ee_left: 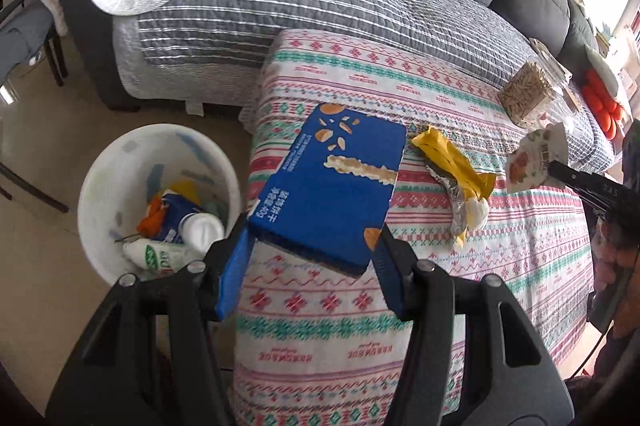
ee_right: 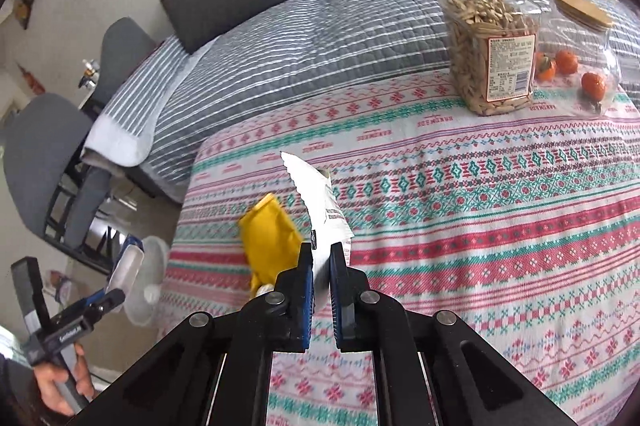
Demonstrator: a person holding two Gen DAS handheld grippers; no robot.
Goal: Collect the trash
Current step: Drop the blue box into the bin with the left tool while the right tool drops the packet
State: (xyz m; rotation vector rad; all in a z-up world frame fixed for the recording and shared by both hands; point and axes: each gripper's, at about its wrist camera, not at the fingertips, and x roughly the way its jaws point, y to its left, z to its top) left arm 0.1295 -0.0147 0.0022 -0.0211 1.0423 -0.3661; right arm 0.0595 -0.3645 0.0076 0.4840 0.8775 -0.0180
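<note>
Left tongs [ee_left: 316,246] are clamped on the near end of a blue snack box [ee_left: 332,181], pads pressing its two short sides, box sticking out forward and held up off the counter [ee_left: 460,286]. It looks like an empty cardboard carton, so I'd guess very light and fairly stiff, but it'll crush if squeezed hard. Gripping across the narrow end like this seems fine.

Right tongs [ee_right: 321,258] are nearly closed on a white wrapper [ee_right: 320,201], pinching its lower edge so the serrated top stands up ahead of the fingers. Thin film or paper, basically weightless, floppy and a bit slick, so a firm pinch well in from the edge is the safer bet.

Just past the right tongs, slightly left, a yellow wrapper [ee_right: 268,238] with crumpled foil lies flat on the counter, not held by anything. Soft and crinkly; I'd grab it around the bunched middle.

The white bin [ee_left: 160,197] sits on the floor just off the counter's left edge, below and left of the blue box, already holding some bottles and cartons.
</note>
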